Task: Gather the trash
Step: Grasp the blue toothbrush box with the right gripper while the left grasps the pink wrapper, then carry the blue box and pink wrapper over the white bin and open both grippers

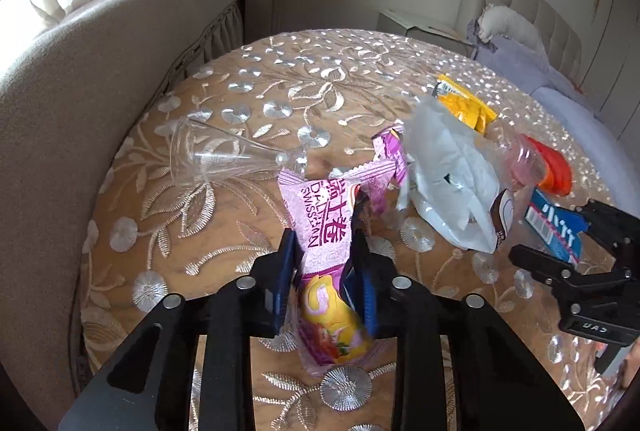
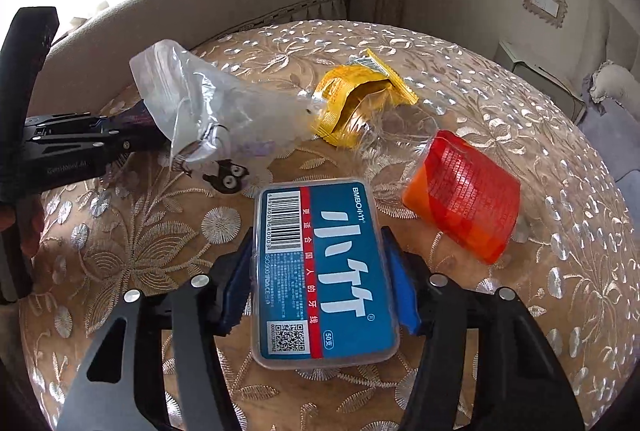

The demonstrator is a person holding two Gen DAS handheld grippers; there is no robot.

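Note:
My left gripper (image 1: 326, 231) is shut on a pink-purple snack wrapper (image 1: 320, 227) above the round table. My right gripper (image 2: 320, 251) is shut on a blue floss-pick box (image 2: 324, 271); the box also shows in the left wrist view (image 1: 554, 227). A clear plastic bag (image 2: 208, 107) lies crumpled mid-table, and shows in the left wrist view too (image 1: 452, 175). A yellow wrapper (image 2: 356, 103) lies behind it. A red-orange wrapper (image 2: 468, 199) lies right of the box. A clear plastic goblet (image 1: 224, 159) lies on its side at the left.
The table carries an embroidered tan cloth (image 1: 280, 87). A beige sofa (image 1: 80, 79) curves round its left and far side. A bed with a lilac cover (image 1: 552, 79) stands at the right. The left gripper's body (image 2: 60, 147) shows at the left.

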